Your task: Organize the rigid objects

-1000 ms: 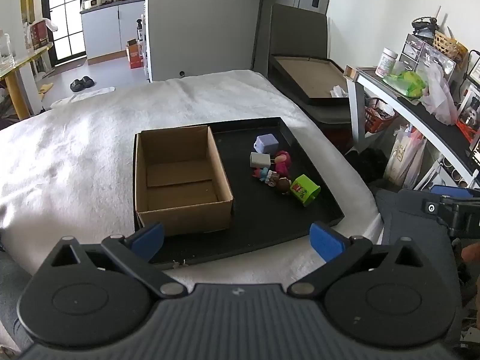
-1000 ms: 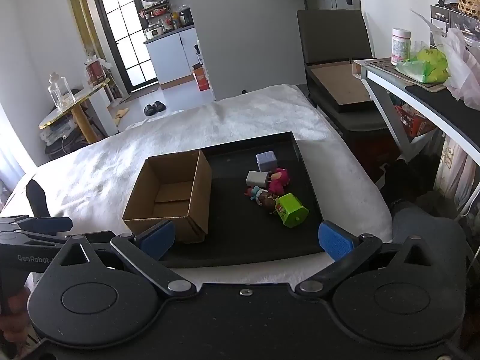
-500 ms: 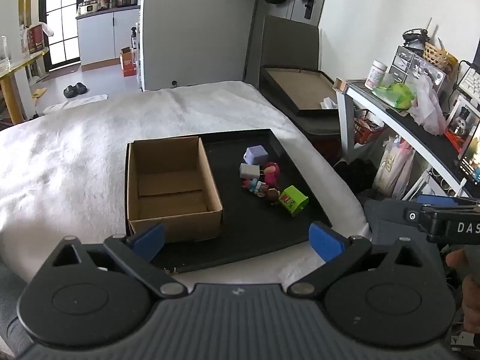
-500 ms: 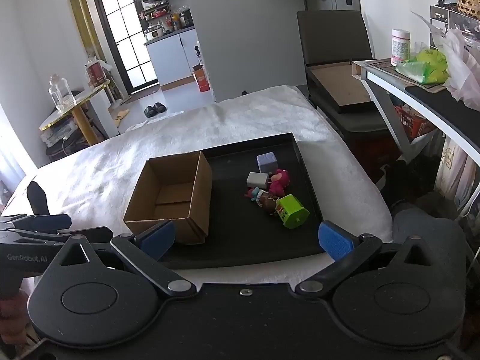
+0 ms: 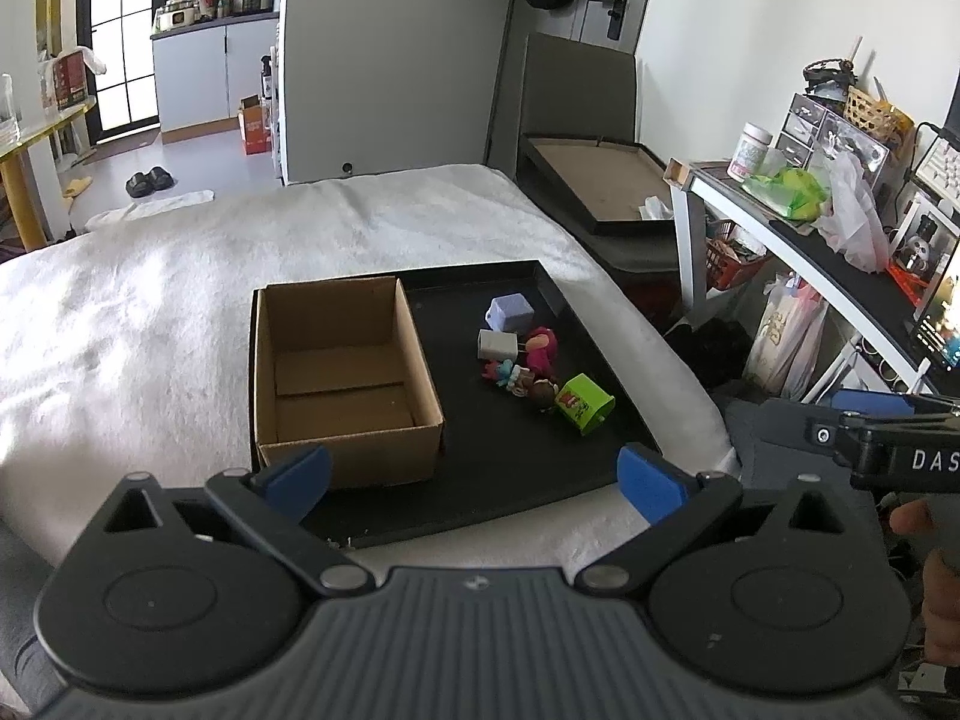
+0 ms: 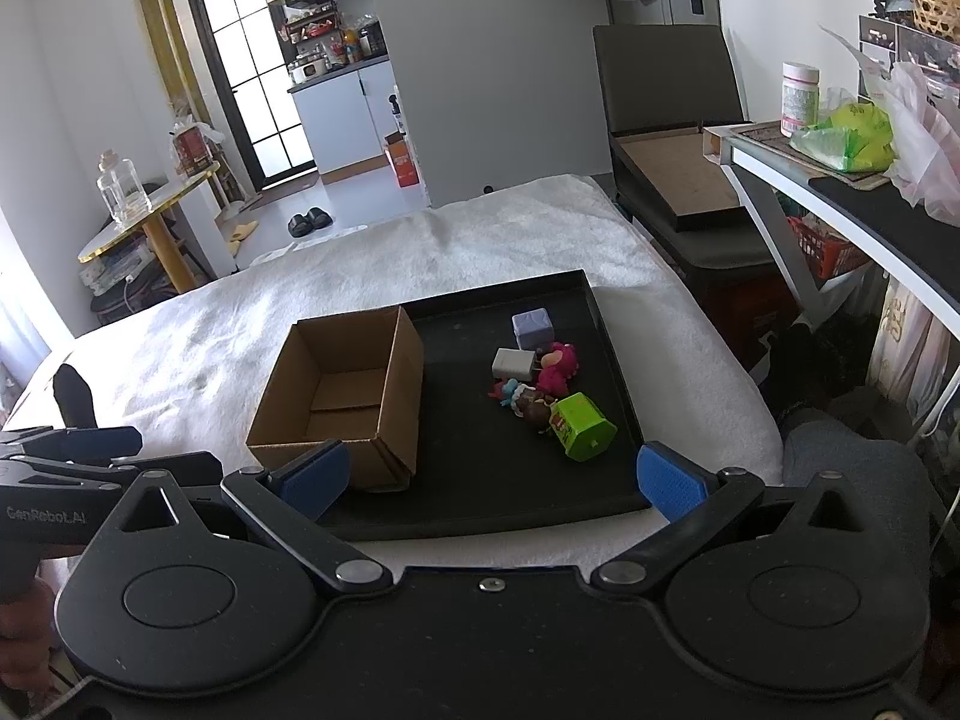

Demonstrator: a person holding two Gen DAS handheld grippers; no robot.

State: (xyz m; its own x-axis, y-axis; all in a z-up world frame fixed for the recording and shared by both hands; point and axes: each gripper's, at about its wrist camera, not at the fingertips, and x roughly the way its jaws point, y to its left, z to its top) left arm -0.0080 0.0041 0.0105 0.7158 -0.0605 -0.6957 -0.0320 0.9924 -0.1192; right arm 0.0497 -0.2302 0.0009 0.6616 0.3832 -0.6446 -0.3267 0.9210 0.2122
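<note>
A black tray point(image 5: 510, 480) point(image 6: 516, 498) lies on a white blanket. An empty cardboard box point(image 5: 342, 372) point(image 6: 342, 390) stands in its left half. In the right half lie small toys: a lilac cube point(image 5: 509, 313) point(image 6: 533, 327), a white block point(image 5: 497, 346) point(image 6: 513, 364), a pink figure point(image 5: 543, 348) point(image 6: 558, 366), small mixed figures point(image 5: 519, 377) point(image 6: 522, 399) and a green box point(image 5: 583, 403) point(image 6: 581, 425). My left gripper point(image 5: 474, 477) and right gripper point(image 6: 489, 477) are both open and empty, held back near the tray's front edge.
The white blanket point(image 5: 150, 300) spreads to the left and behind. A dark chair with a flat board point(image 5: 594, 192) stands behind the tray on the right. A cluttered desk point(image 5: 840, 228) point(image 6: 852, 180) runs along the right side.
The left gripper has pulled back and risen a little, so the tray looks smaller. The right gripper has barely moved. Nothing on the tray has moved.
</note>
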